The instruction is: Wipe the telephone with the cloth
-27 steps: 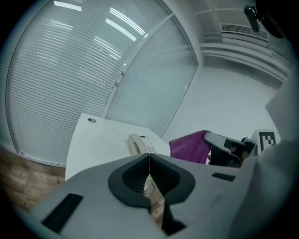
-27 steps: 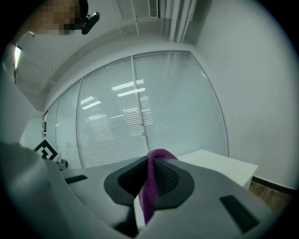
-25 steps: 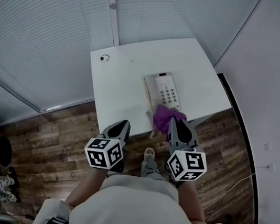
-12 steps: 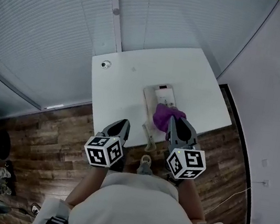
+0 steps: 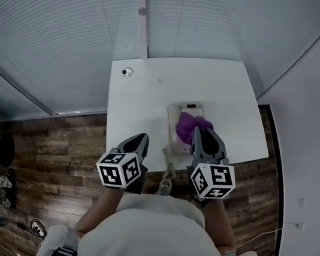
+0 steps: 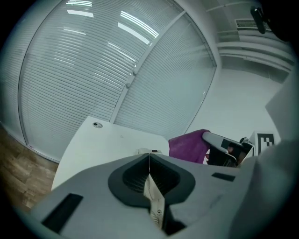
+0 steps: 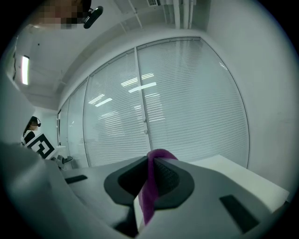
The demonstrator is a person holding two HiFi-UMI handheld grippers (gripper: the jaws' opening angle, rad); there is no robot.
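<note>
Telephone (image 5: 176, 114) on the white table (image 5: 146, 101), with the purple cloth (image 5: 192, 125) lying on it in the right gripper's (image 5: 200, 132) grip.
The telephone sits near the table's front edge, right of centre. Its upper end and left side are exposed and the cloth covers its middle and right part. A coiled cord (image 5: 170, 167) hangs from its near end over the table edge. The right gripper's jaws are clamped on a fold of the cloth, which stands up between them in the right gripper view. The left gripper (image 5: 139, 141) is over the front edge of the table, left of the telephone and apart from it, its jaws fully together with nothing between them. A small round object (image 5: 127, 72) lies at the table's far left corner. Window blinds (image 5: 62, 23) stand beyond, and there is wooden floor (image 5: 52, 155) below.
</note>
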